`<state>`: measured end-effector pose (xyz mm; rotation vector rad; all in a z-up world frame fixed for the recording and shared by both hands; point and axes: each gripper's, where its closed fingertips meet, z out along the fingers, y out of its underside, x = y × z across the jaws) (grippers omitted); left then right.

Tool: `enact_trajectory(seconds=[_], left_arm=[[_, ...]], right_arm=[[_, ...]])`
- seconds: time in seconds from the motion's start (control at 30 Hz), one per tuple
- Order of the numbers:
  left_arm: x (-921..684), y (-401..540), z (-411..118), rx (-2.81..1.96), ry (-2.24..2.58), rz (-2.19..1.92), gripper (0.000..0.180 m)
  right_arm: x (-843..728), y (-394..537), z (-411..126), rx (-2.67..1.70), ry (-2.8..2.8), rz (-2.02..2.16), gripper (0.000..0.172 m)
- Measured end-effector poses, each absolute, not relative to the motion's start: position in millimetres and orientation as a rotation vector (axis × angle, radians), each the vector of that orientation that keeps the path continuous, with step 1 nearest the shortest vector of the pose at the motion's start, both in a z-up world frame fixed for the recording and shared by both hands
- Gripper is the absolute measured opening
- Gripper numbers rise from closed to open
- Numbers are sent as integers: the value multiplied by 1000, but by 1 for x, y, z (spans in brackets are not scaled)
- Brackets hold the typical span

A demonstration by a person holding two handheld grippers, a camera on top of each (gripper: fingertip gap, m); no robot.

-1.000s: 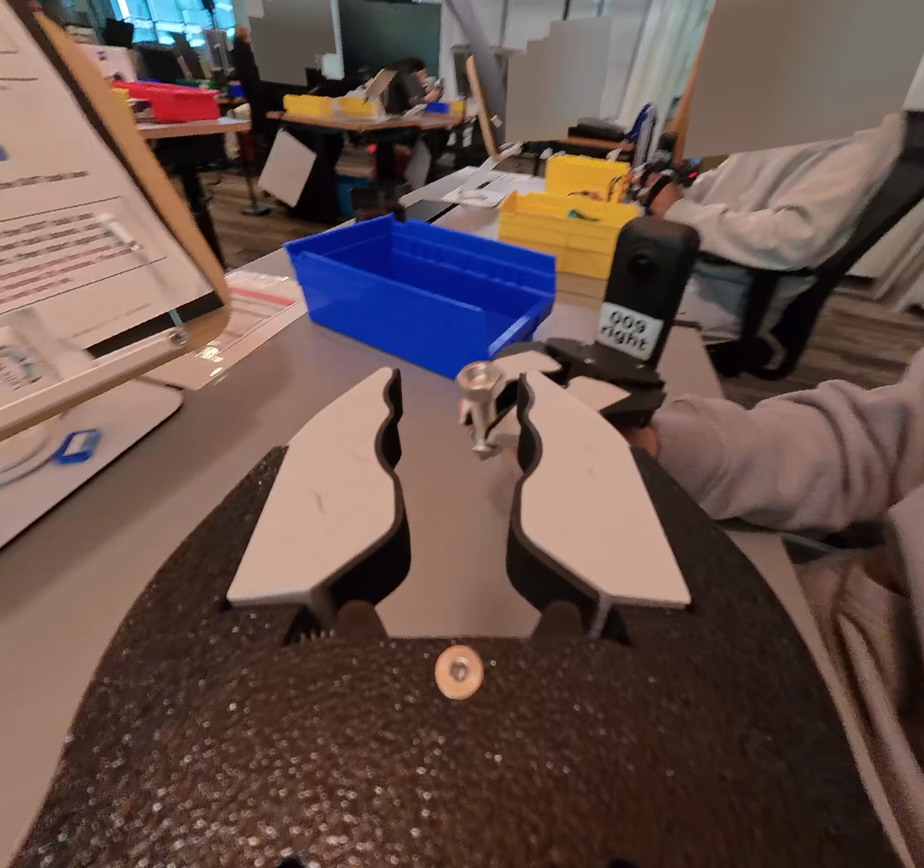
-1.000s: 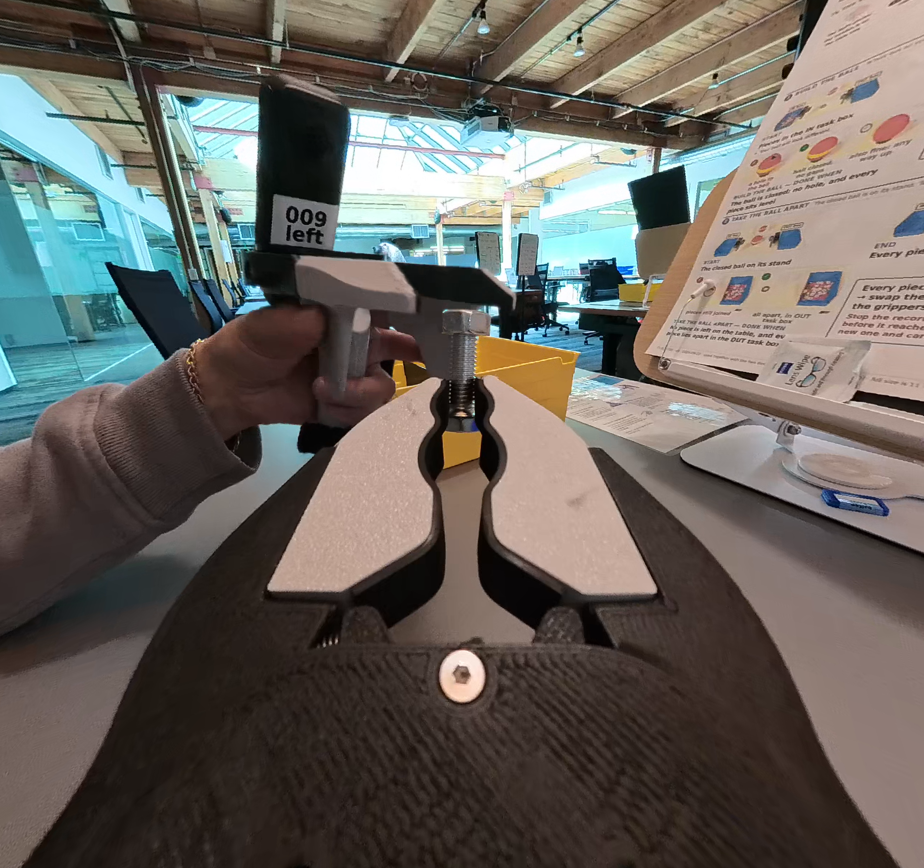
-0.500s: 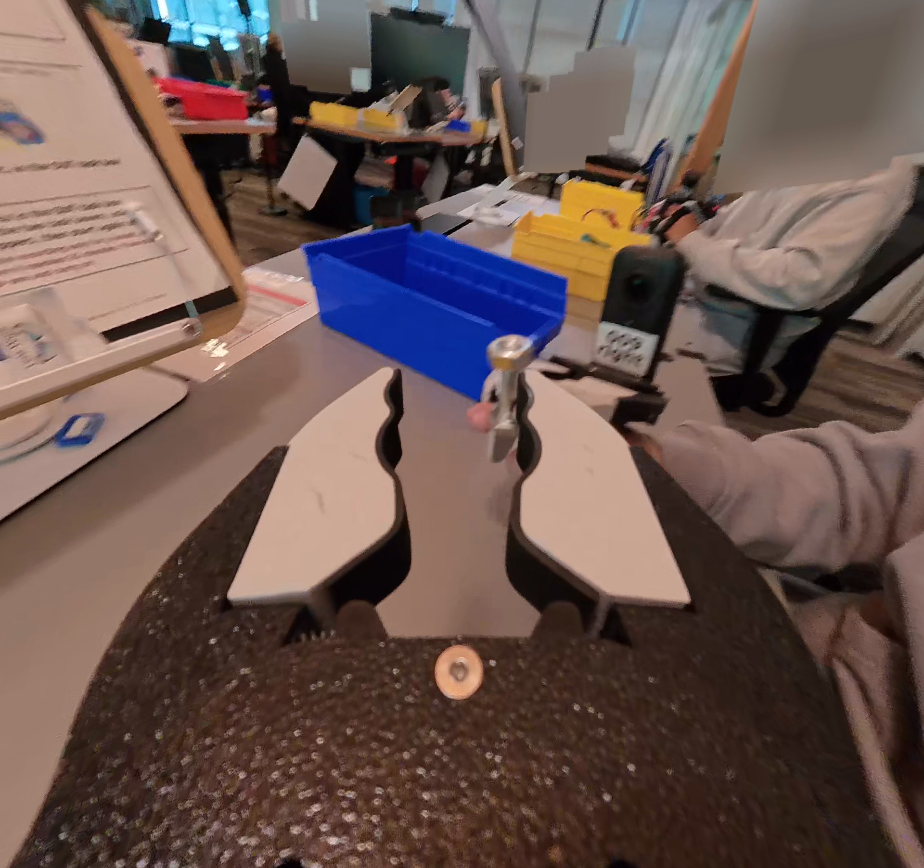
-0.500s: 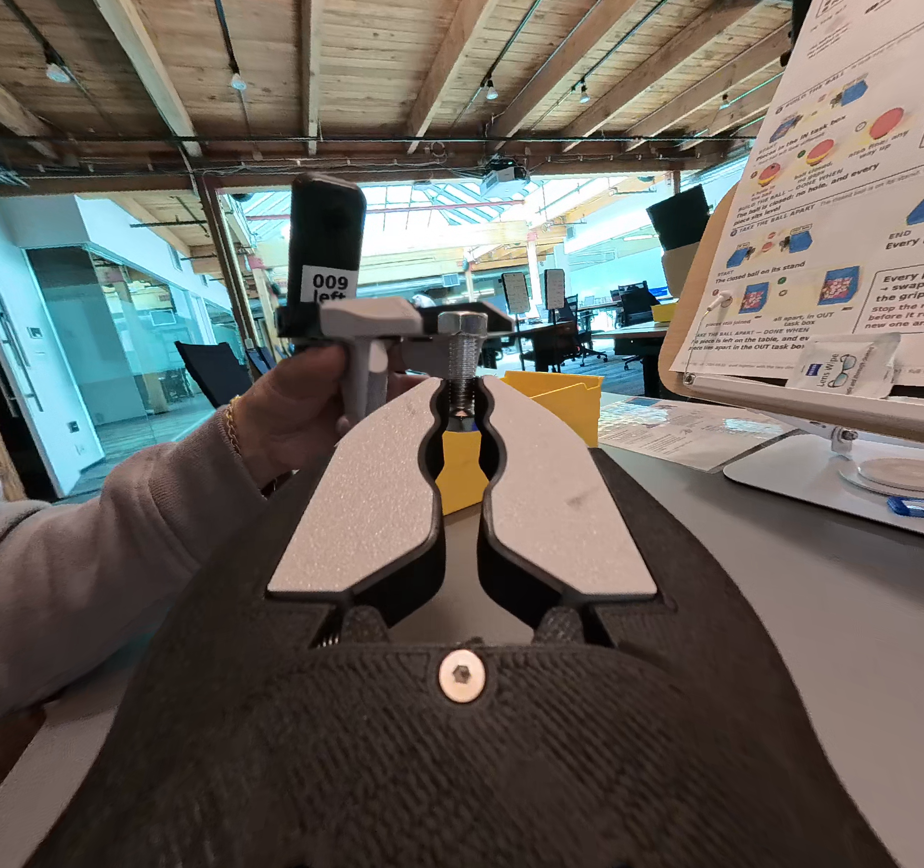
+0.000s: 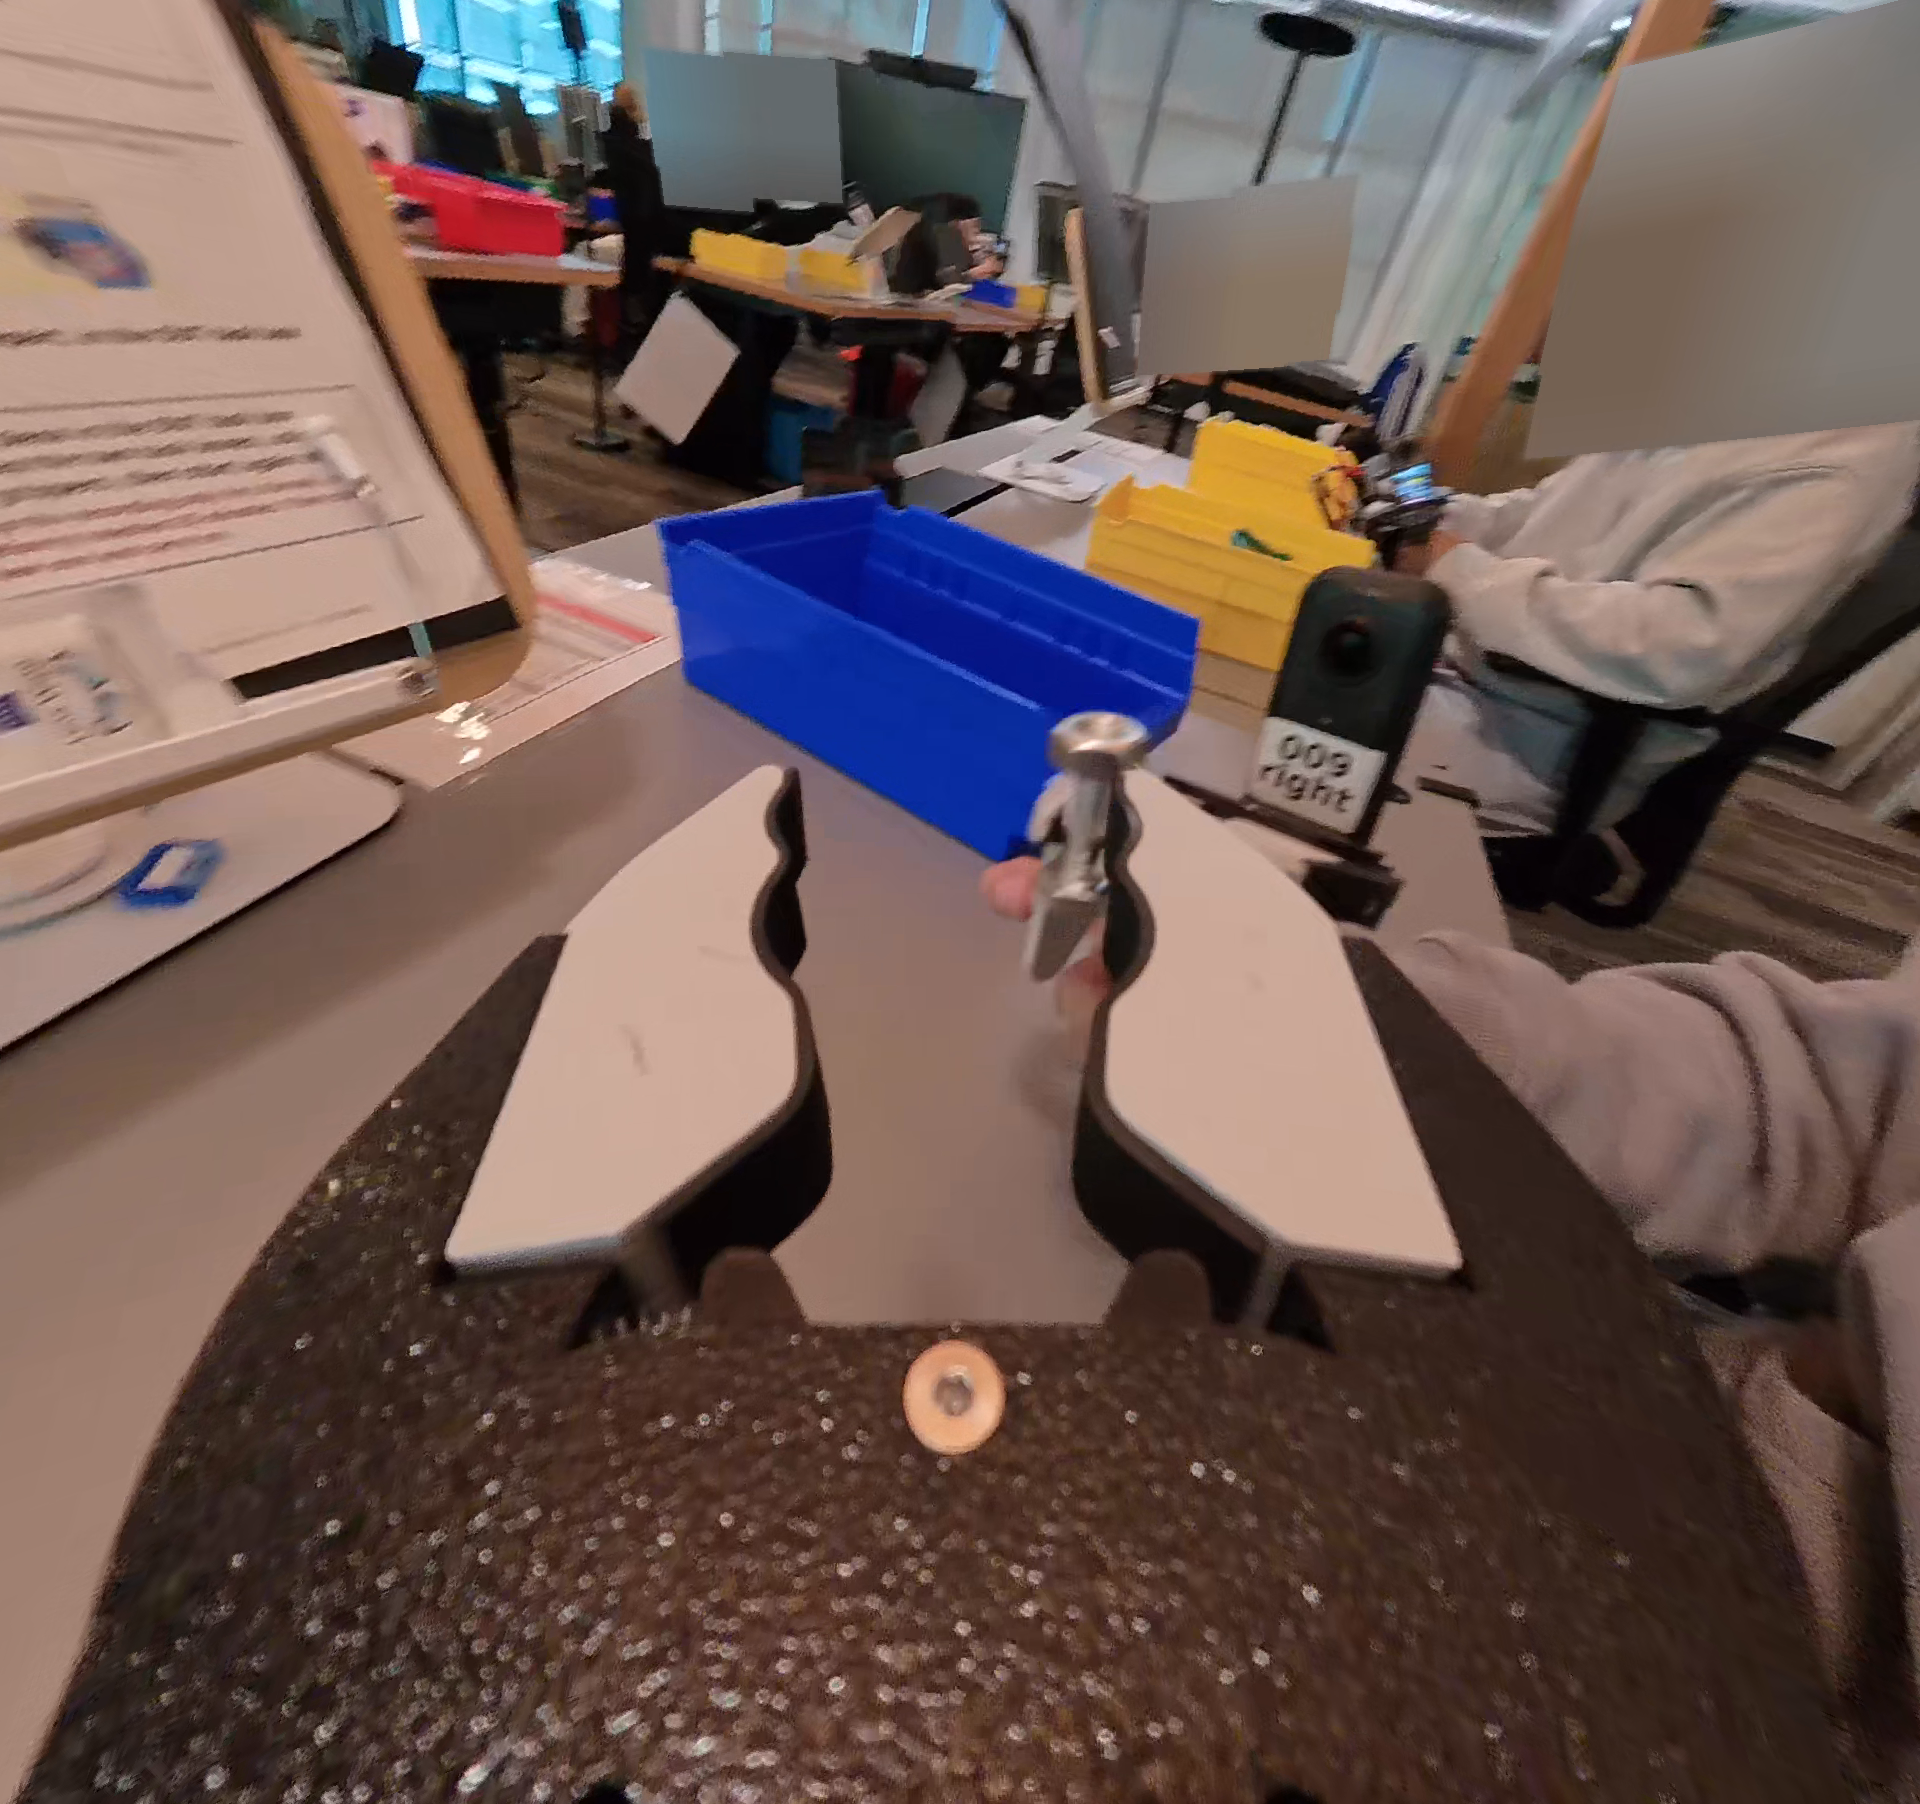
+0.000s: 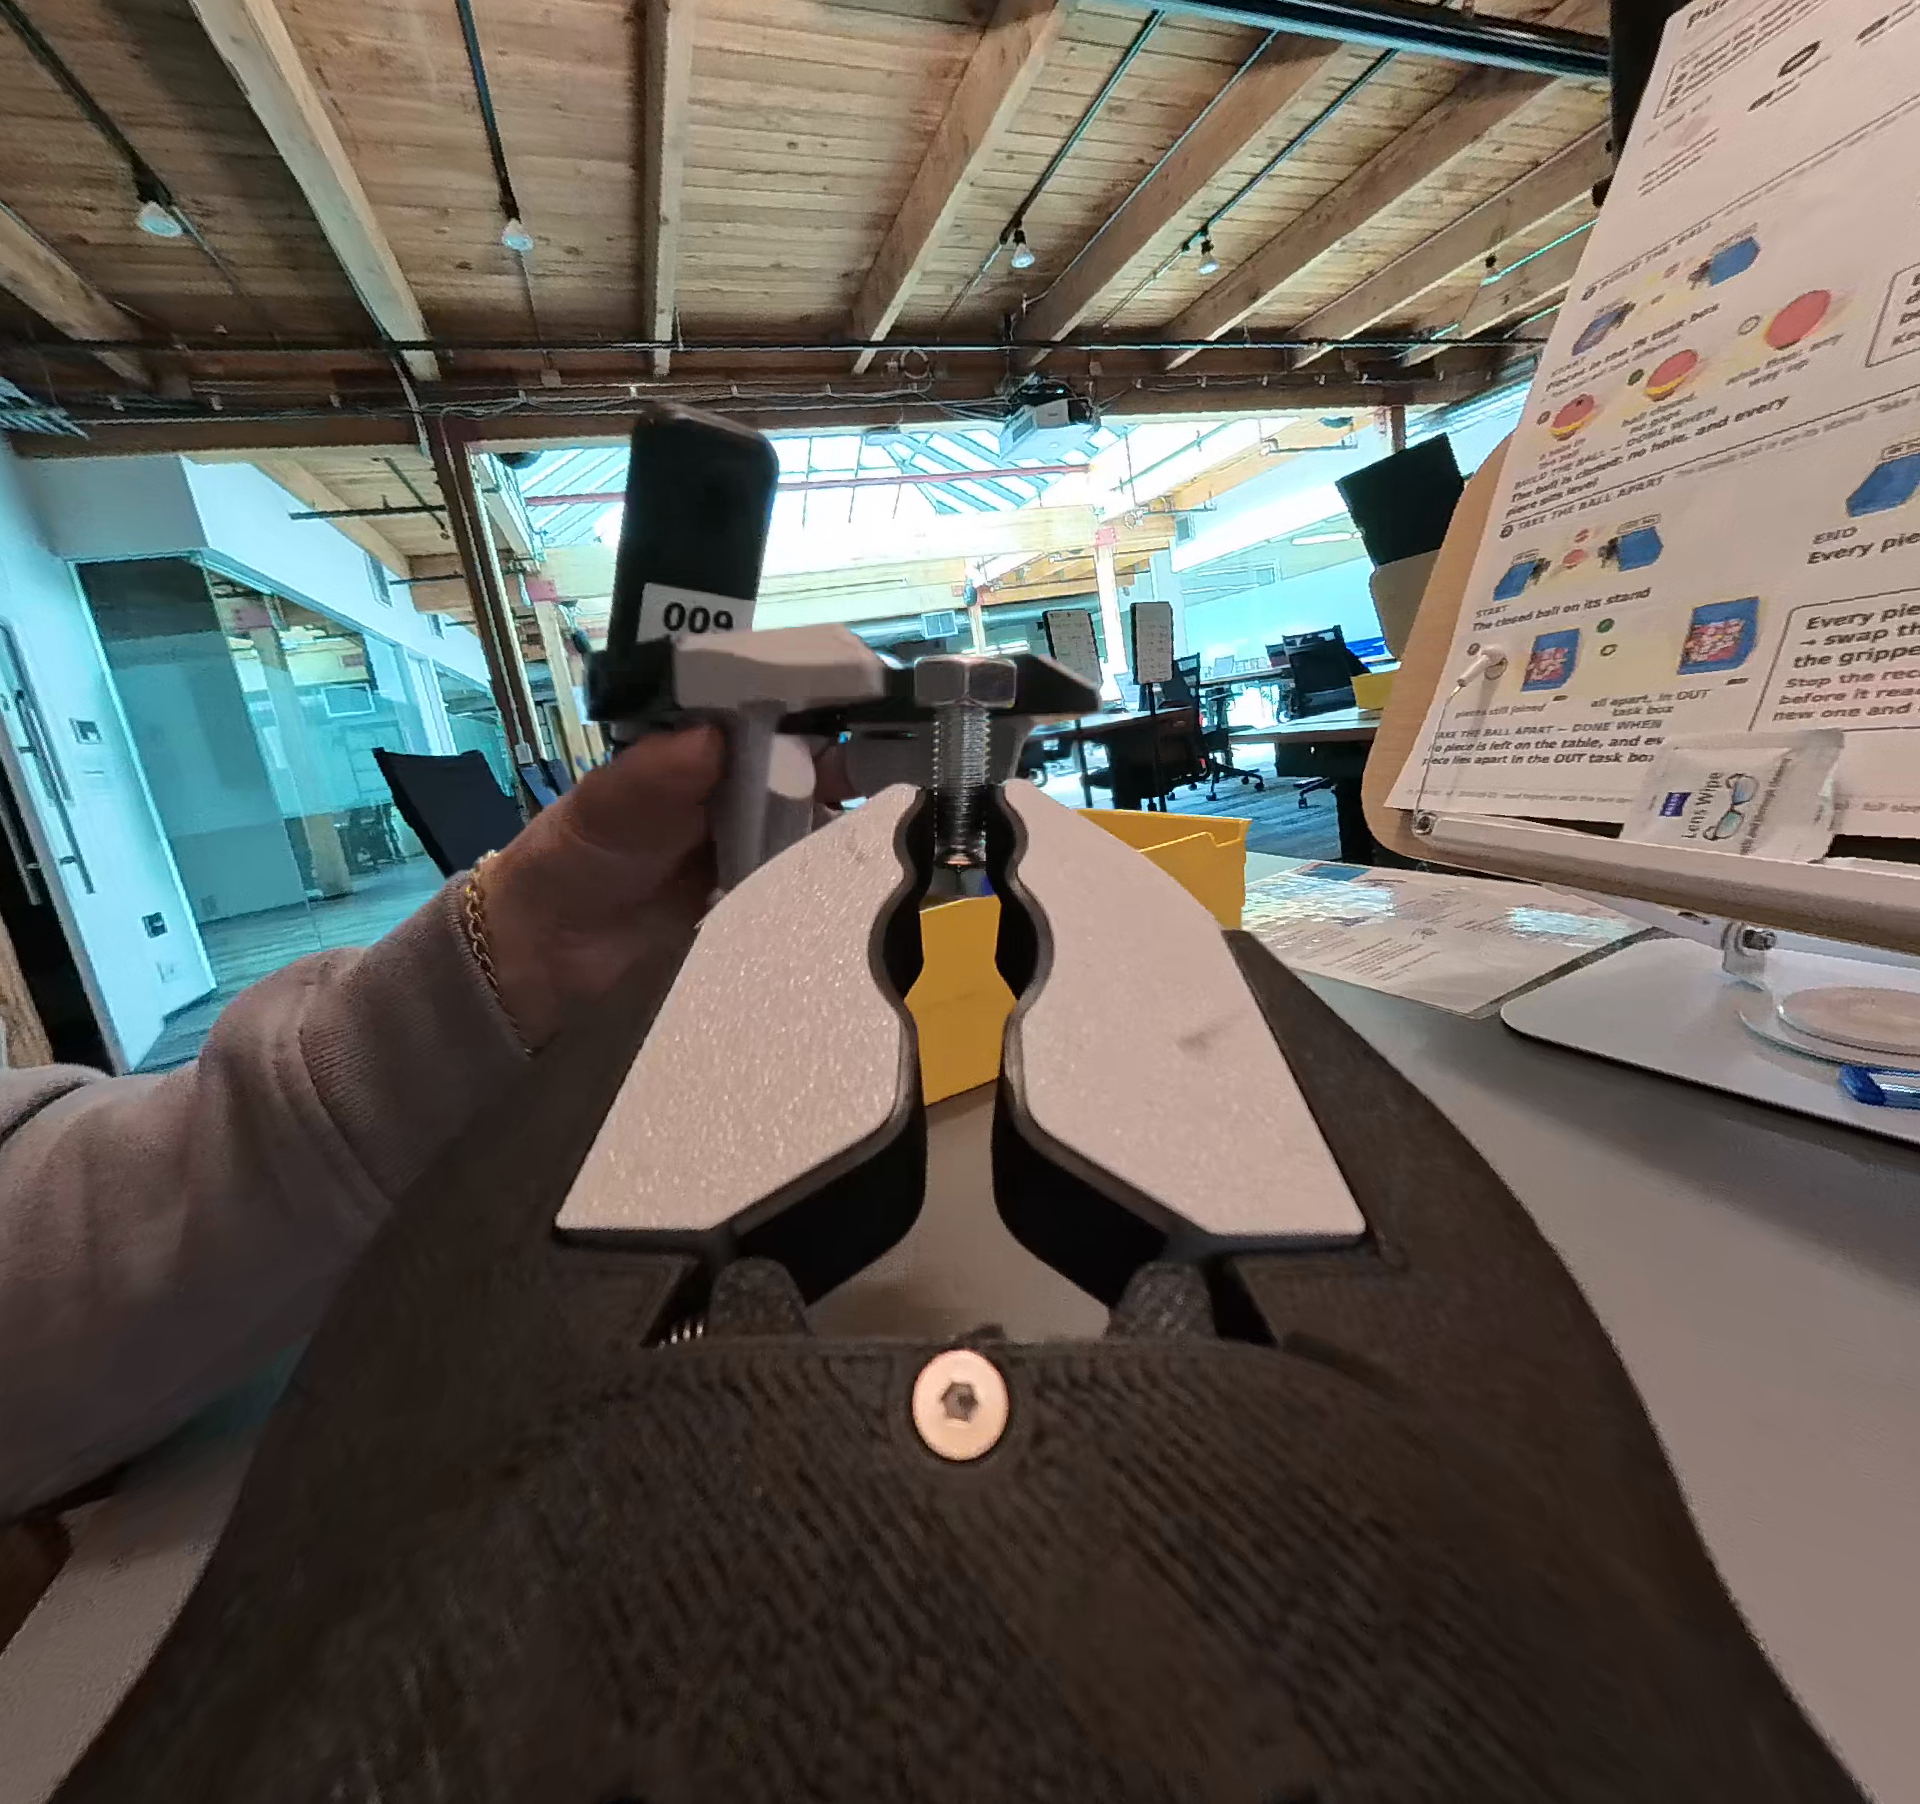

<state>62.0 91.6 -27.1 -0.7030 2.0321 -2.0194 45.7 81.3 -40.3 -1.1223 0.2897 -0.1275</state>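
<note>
Right gripper (image 6: 961, 819): jaws nearly together, pads pressed on the threaded shank of a silver steel hex-head bolt (image 6: 964, 715); bolt upright, head above the fingertips.
Left gripper (image 5: 951, 840): jaws spread wide, nothing gripped. The bolt (image 5: 1086, 798) stands just inside its right finger (image 5: 1226, 965); contact there cannot be told. Left finger (image 5: 675, 975) well clear of it.
Bolt location: in the air above the grey table (image 5: 312, 1006), between the two grippers, carried by the right one alone.
Nearby: blue plastic open bin (image 5: 914, 653) behind the left gripper; yellow plastic bin (image 6: 1164, 871) behind the right; instruction sheet on a wooden stand (image 6: 1704, 507).
Progress: bolt lifted and in hand; in neither bin.
</note>
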Motion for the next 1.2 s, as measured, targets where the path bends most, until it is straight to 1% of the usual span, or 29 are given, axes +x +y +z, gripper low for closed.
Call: enact_trajectory(seconds=[0.07,0.17,0.3,0.33,0.37,0.43,0.63,0.77,0.9,0.93,0.97,1.0,1.13,1.2], left_arm=[[57,80,-24,-665,2049,-2030,60],[61,75,-27,-690,2039,-2014,60],[69,91,-34,-776,2000,-2005,64],[75,100,-38,-826,1983,-1956,58],[82,111,-43,-875,1962,-1889,47],[85,120,-45,-901,1949,-1853,52],[60,88,-21,-743,1982,-2080,65],[66,80,-30,-774,2000,-2032,66],[72,90,-36,-840,1987,-2021,72],[76,96,-39,-873,1966,-1991,71],[81,104,-40,-914,1932,-1954,59],[85,111,-40,-940,1904,-1939,57],[74,102,-27,-903,1917,-2064,58],[67,88,-24,-842,1953,-2075,61]], right_arm=[[43,84,-41,-1129,280,-129,9],[40,85,-40,-1141,259,-146,9],[45,84,-44,-1157,290,-156,9],[46,83,-44,-1148,292,-153,9],[46,81,-42,-1132,288,-143,9],[47,80,-41,-1134,294,-149,9],[45,82,-42,-1140,289,-151,9],[42,82,-39,-1136,277,-151,9],[46,83,-43,-1158,297,-161,9],[48,81,-44,-1152,308,-163,9],[45,80,-42,-1132,291,-142,9],[45,79,-39,-1119,290,-129,9],[42,82,-39,-1146,274,-168,9],[41,84,-40,-1149,272,-155,9]])
